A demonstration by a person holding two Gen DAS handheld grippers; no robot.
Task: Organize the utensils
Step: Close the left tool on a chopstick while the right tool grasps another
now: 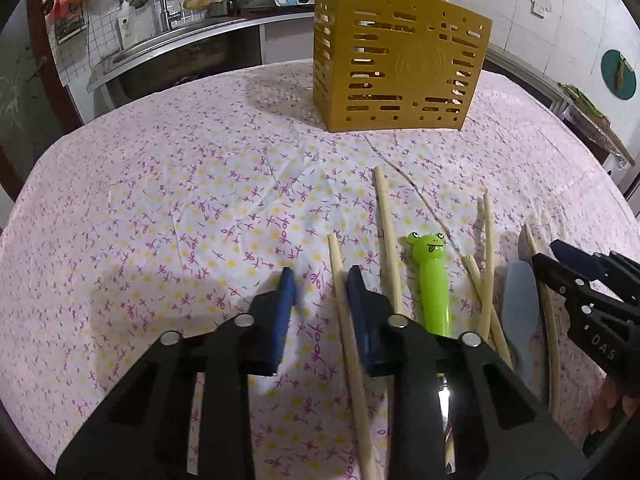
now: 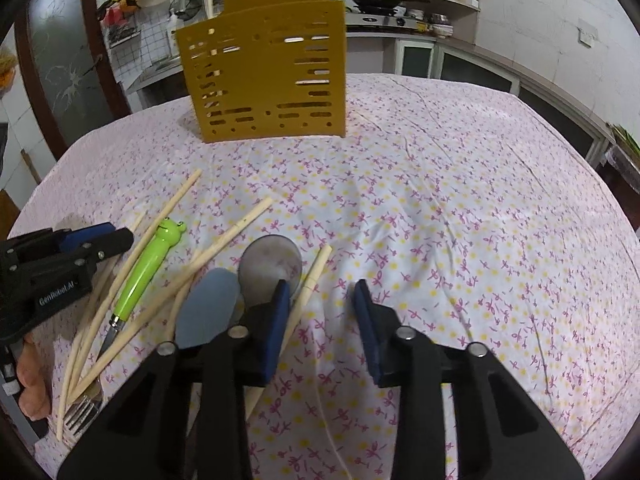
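Utensils — chopsticks [image 2: 224, 236], a frog-handled knife [image 2: 148, 272], spoons [image 2: 208, 308] — lie loose on the counter [image 2: 440, 200], at 6 o'clock from the yellow holder [image 2: 264, 76]. Little looks sorted yet. Left hand-held gripper [image 1: 320, 280] and right hand-held gripper [image 2: 322, 292] hover wide, empty.

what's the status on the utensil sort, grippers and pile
Left gripper open, empty, low over the chopsticks. Right gripper open, empty. Frog-handled knife, spoons, fork loose on the cloth; yellow holder upright behind, path unobstructed.
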